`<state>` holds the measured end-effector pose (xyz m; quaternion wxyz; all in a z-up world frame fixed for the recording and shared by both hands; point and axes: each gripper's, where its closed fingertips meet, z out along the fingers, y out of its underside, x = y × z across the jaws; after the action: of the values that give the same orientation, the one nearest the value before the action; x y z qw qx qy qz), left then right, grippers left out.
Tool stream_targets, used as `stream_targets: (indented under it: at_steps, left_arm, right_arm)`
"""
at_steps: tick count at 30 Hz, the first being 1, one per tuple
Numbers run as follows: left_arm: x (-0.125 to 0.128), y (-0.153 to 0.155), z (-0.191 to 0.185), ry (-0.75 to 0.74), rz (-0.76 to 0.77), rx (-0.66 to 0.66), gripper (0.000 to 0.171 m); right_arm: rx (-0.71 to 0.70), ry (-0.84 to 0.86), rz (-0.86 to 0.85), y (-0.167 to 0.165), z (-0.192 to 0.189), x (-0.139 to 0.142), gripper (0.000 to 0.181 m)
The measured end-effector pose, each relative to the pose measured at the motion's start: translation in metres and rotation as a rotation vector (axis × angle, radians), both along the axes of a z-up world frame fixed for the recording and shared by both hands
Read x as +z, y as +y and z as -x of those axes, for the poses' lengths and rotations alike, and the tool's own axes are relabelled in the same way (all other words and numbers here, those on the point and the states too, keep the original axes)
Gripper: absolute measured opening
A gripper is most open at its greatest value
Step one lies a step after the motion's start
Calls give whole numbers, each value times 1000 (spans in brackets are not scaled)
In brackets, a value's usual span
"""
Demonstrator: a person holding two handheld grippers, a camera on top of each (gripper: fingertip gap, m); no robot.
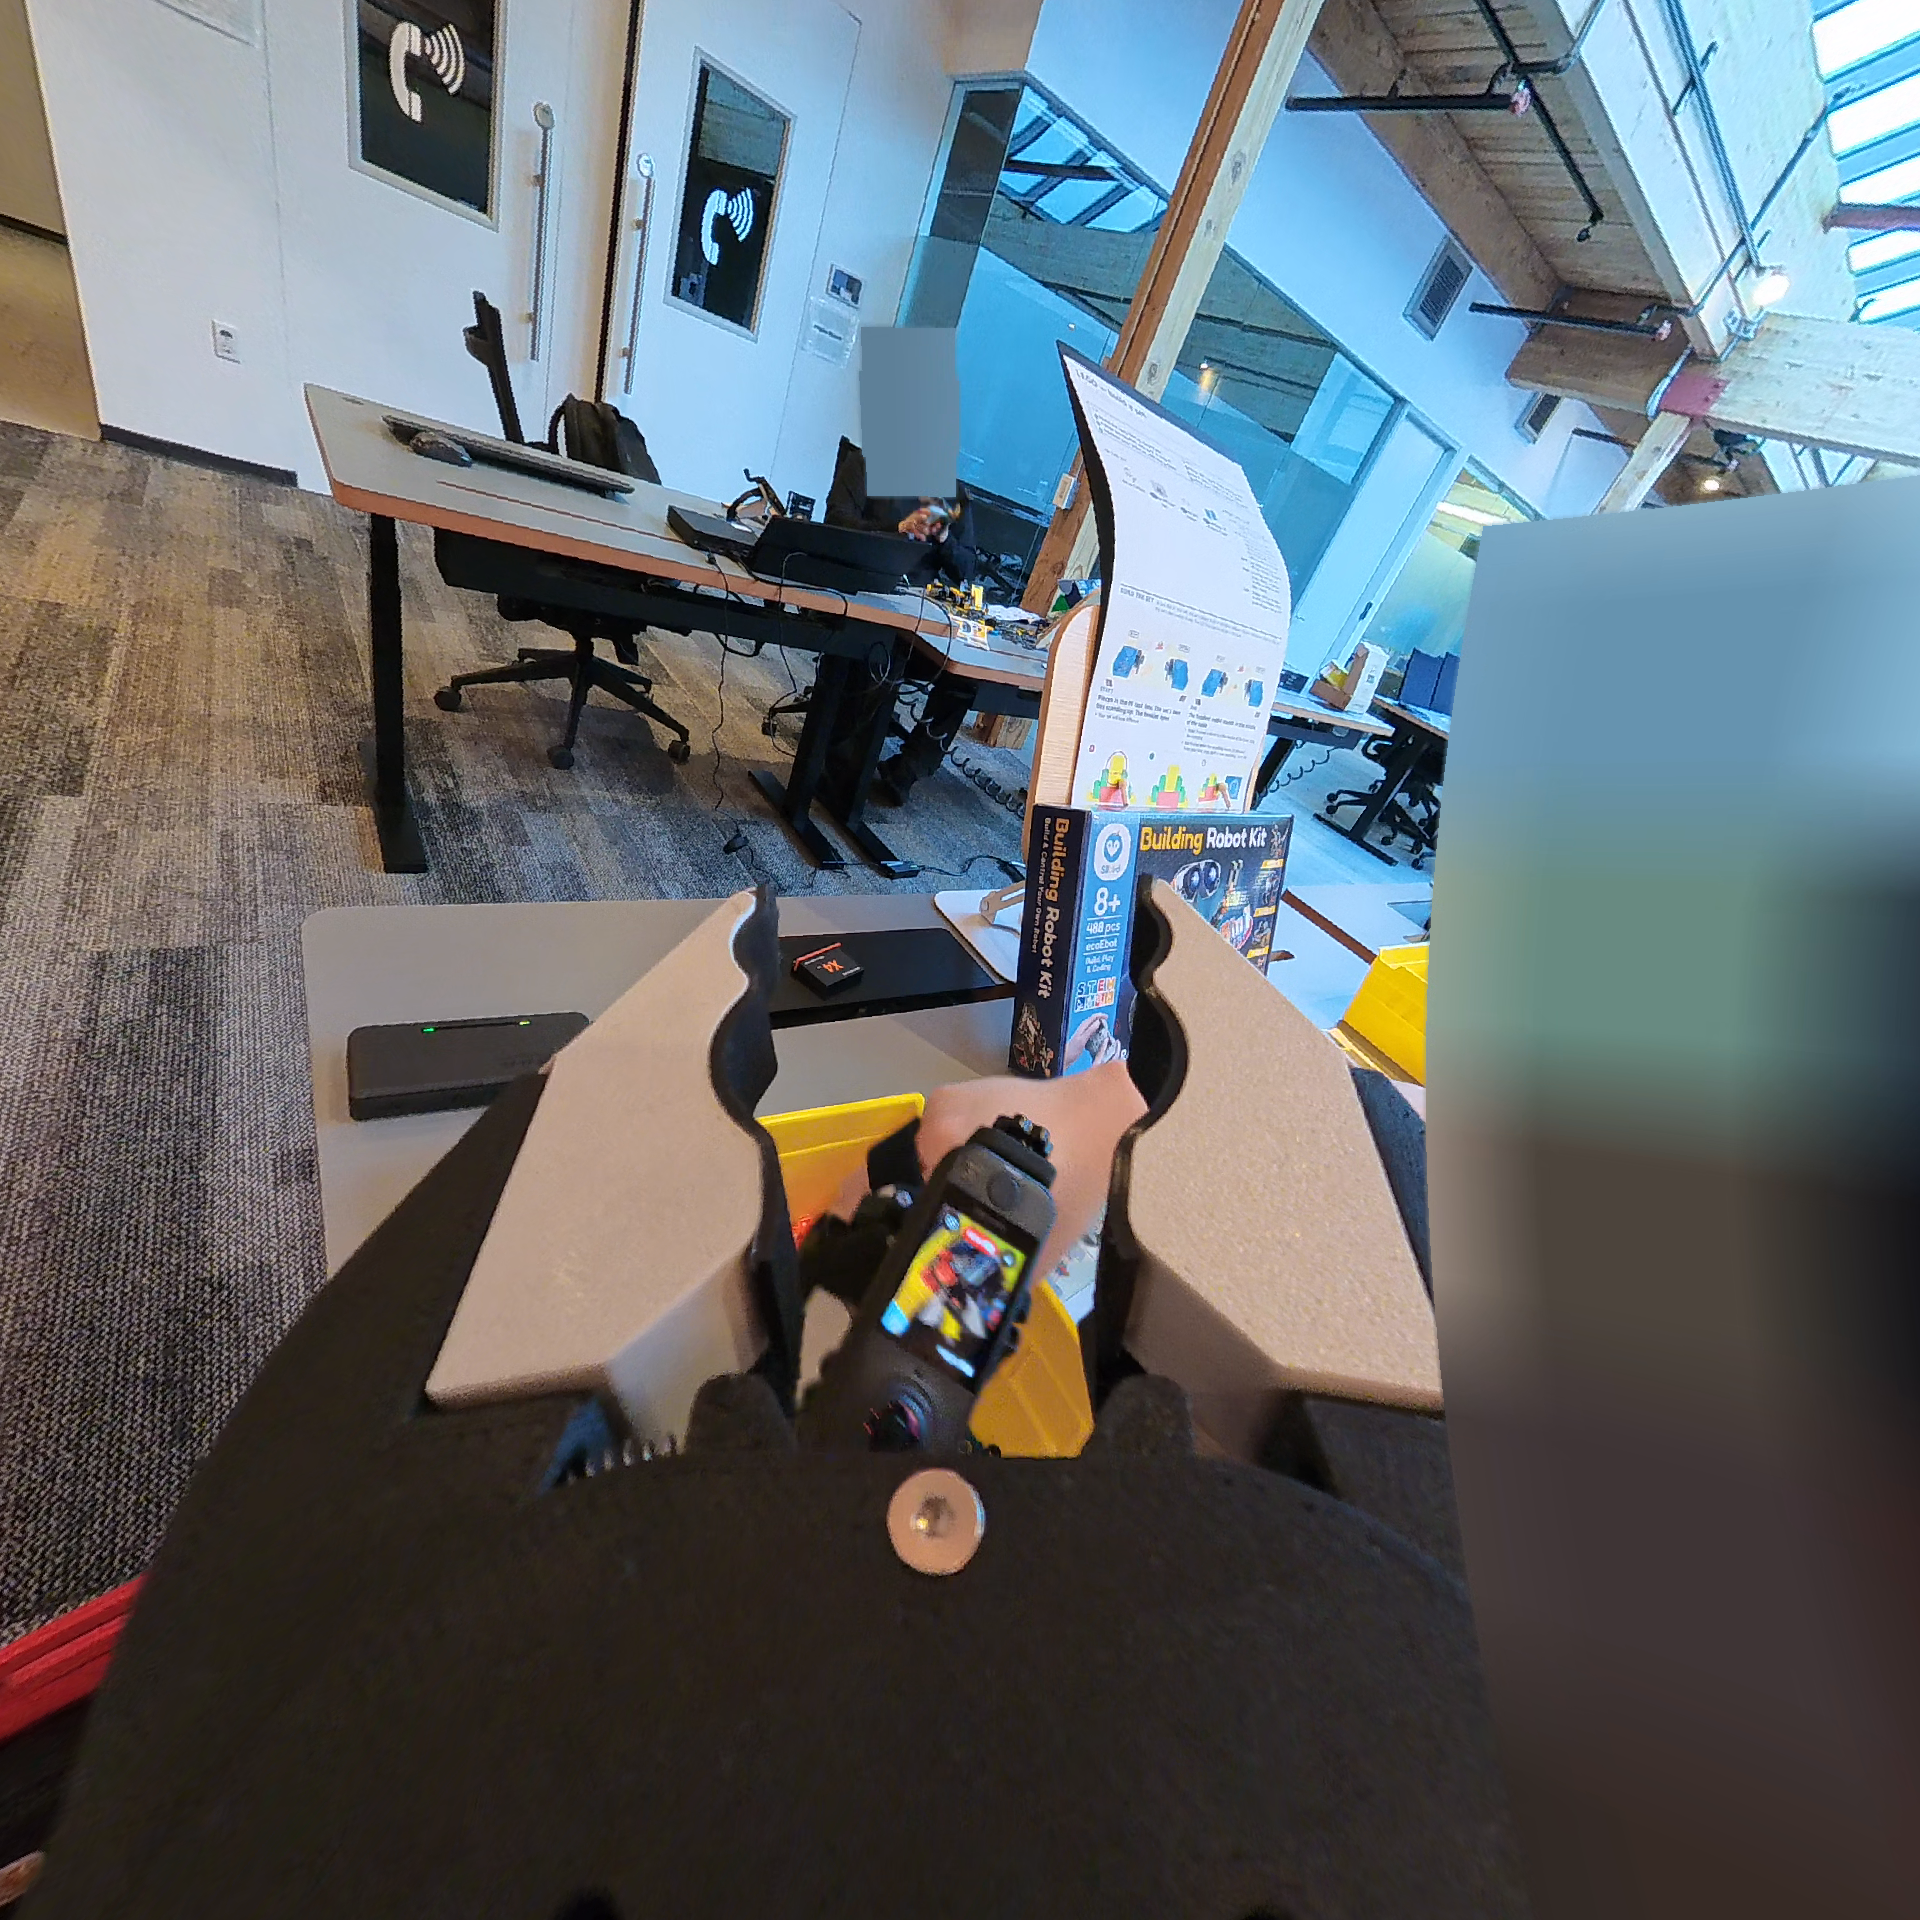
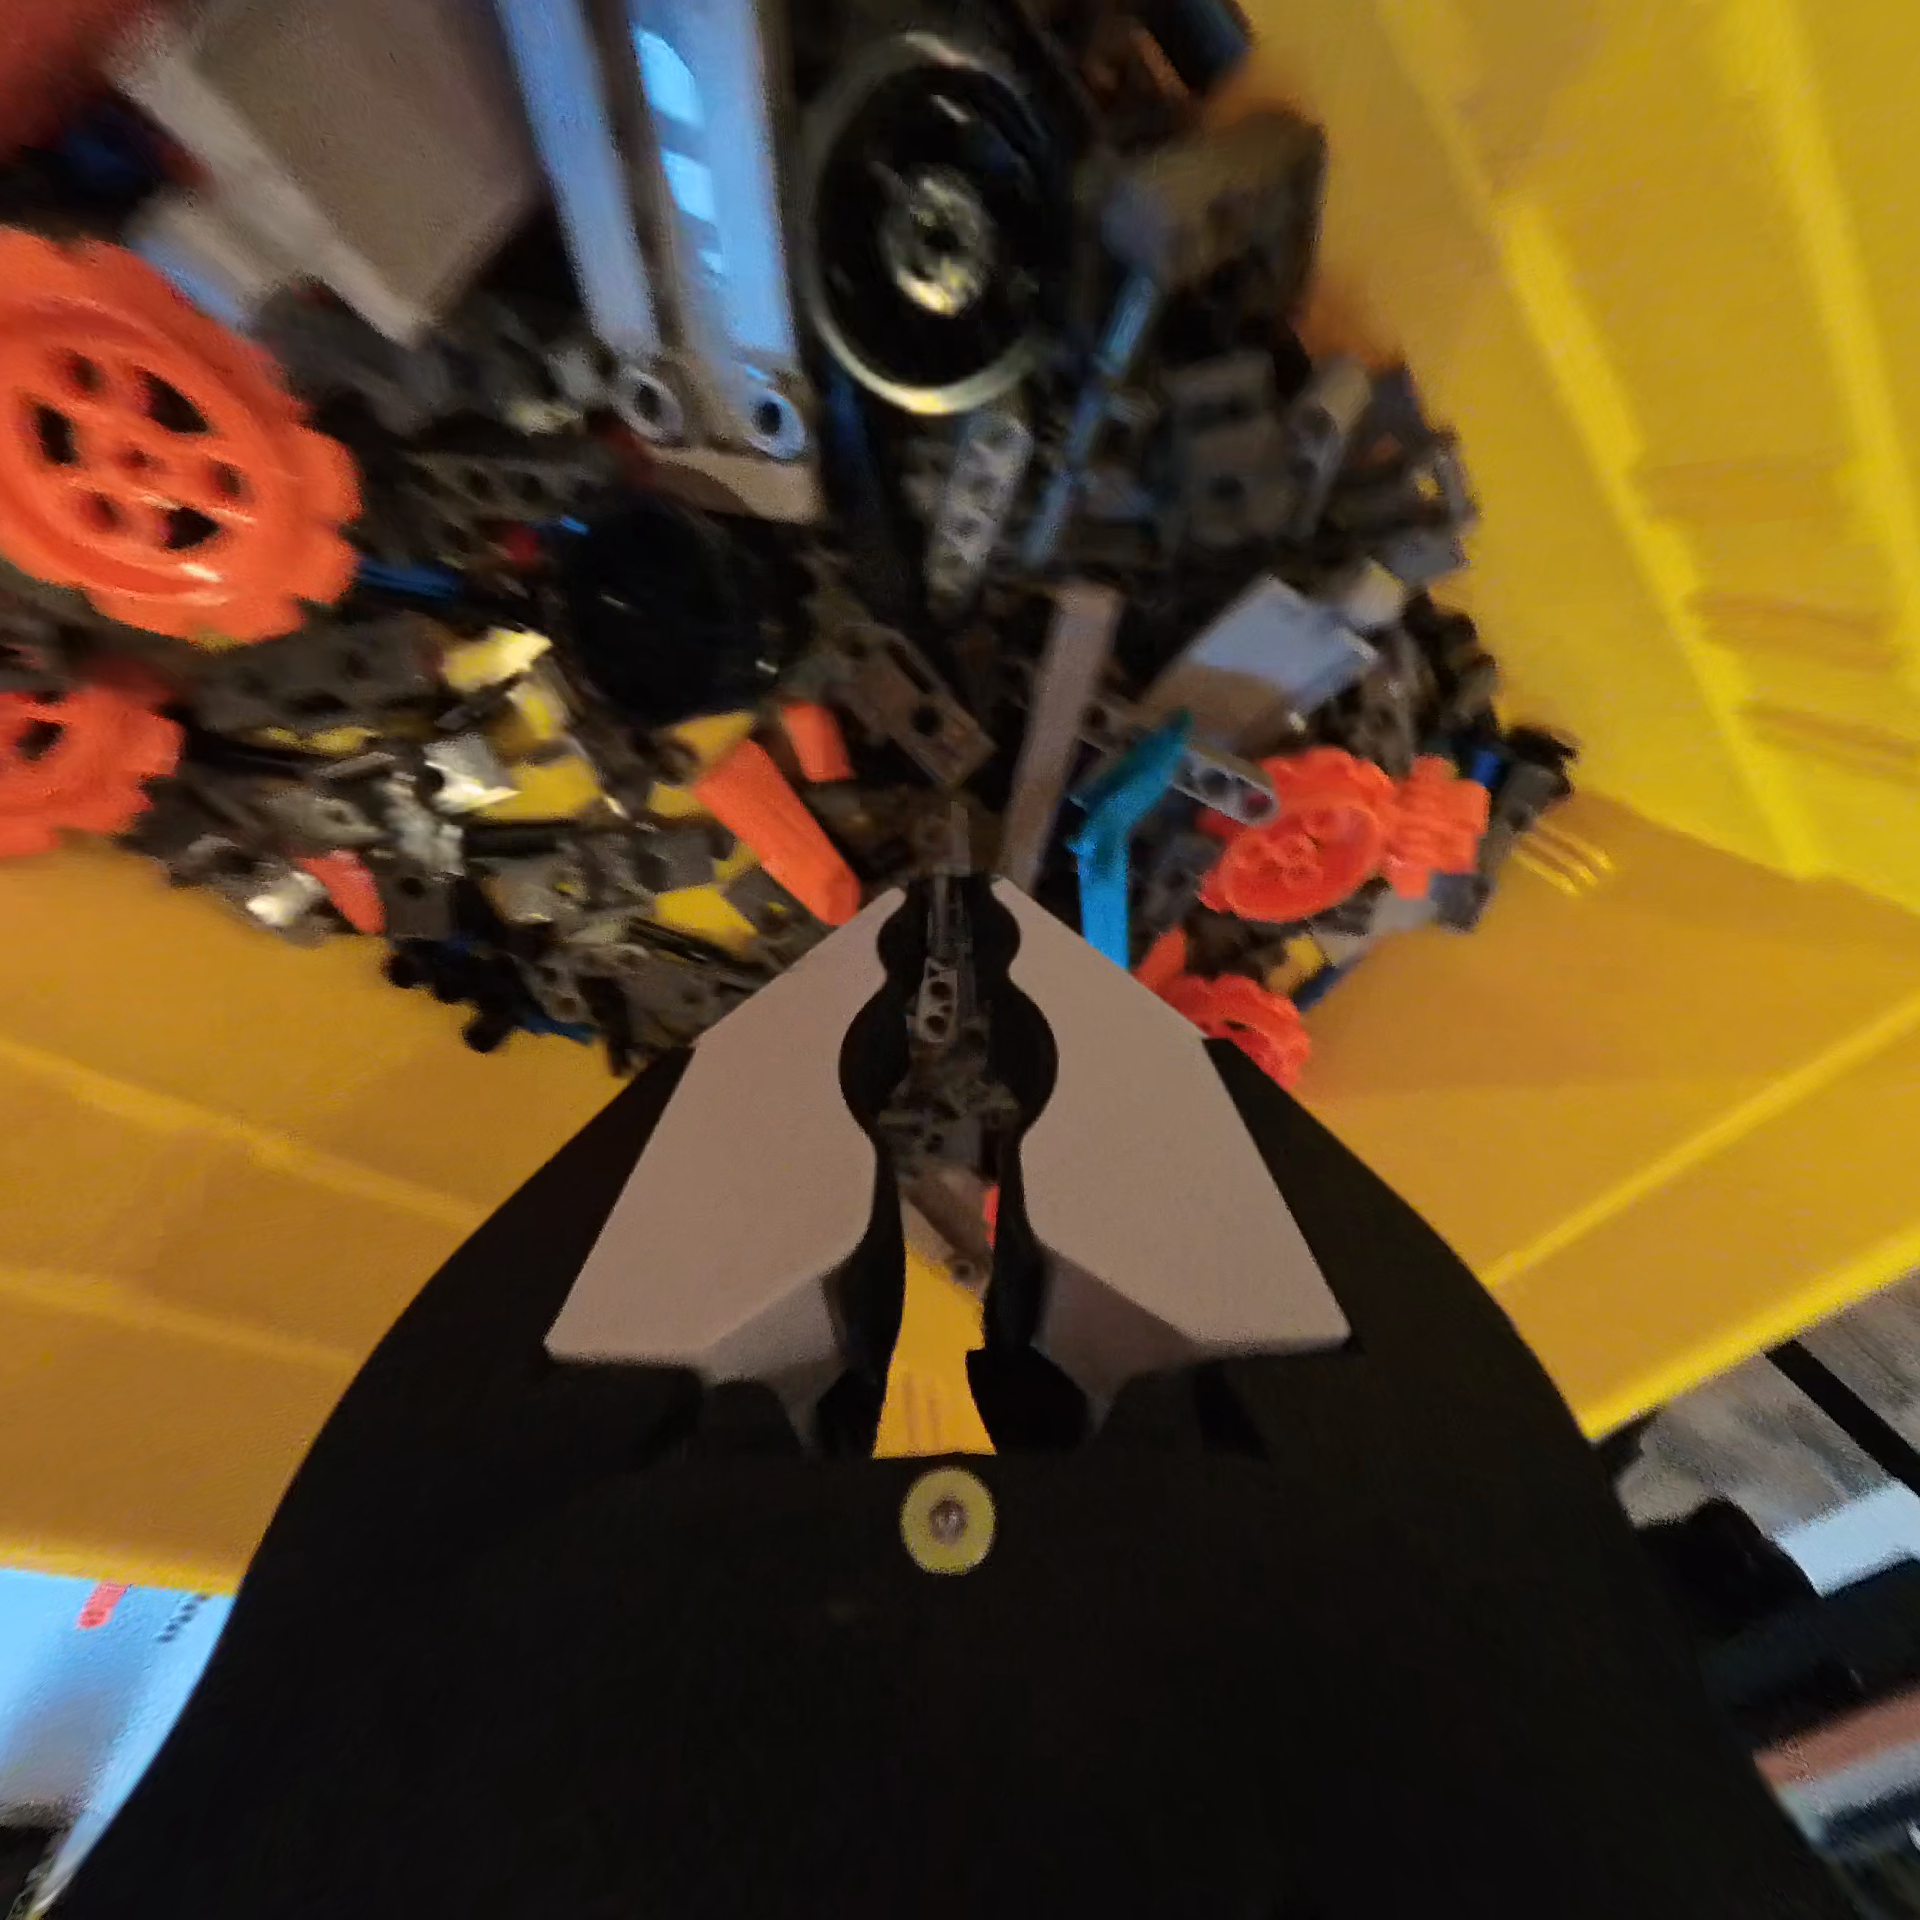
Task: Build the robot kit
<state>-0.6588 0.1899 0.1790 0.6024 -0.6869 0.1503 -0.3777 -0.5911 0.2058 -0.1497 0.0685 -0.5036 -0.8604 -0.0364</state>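
Open-plan office space with grey carpet surrounded a grey table (image 1: 436, 956). Above it the left gripper (image 1: 951, 935) hung with fingers spread apart, holding nothing, over a yellow plastic bin (image 1: 831, 1132) near a blue boxed kit (image 1: 1081, 935). Inside the bin, the right gripper (image 2: 951, 904) had closed on a thin dark-grey beam (image 2: 940, 997) beside orange toothed wheels (image 2: 156, 447).
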Motion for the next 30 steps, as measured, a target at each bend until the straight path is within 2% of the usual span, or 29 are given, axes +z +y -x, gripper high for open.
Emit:
stream_targets:
  at_steps: [3, 5, 8, 10, 13, 16, 19, 22, 23, 25, 27, 30]
  left_arm:
    - [-1, 0, -1, 5, 4, -2, 65]
    - [-1, 0, -1, 5, 5, -2, 65]
    - [-1, 1, -1, 7, 5, -3, 65]
    - [-1, 1, -2, 7, 4, -2, 65]
    - [-2, 1, -3, 12, 7, -2, 66]
    - [-2, 1, -4, 13, 7, -4, 66]
    - [-2, 0, -3, 11, 4, -3, 66]
    - [-1, 0, -3, 8, 4, -5, 66]
    - [-1, 0, -2, 7, 4, -5, 66]
    - [-1, 0, -3, 6, 3, -7, 66]
    - [-1, 0, -3, 9, 5, -7, 66]
    - [-2, 0, -3, 10, 5, -8, 66]
  right_arm:
    - [-71, 15, -2, 16, -3, 1, 7]
    - [-113, 19, 9, 21, -6, 4, 21]
    - [-145, -20, 99, 8, -17, 13, 59]
    - [-180, -66, 200, -14, -24, 19, 92]
    - [-198, -142, 165, -23, -34, 17, 124]
    - [-260, -151, 56, -13, -33, 13, 131]
    - [-392, -240, -156, 22, -50, 14, 132]
    - [-565, -323, 1, 11, -62, 5, 131]
    - [-607, -357, -2, 16, -68, 4, 131]
    - [-647, -409, -20, 26, -76, -2, 121]
    - [-676, -461, 33, 20, -80, -12, 123]
    - [-681, -515, -30, 24, -82, -13, 115]
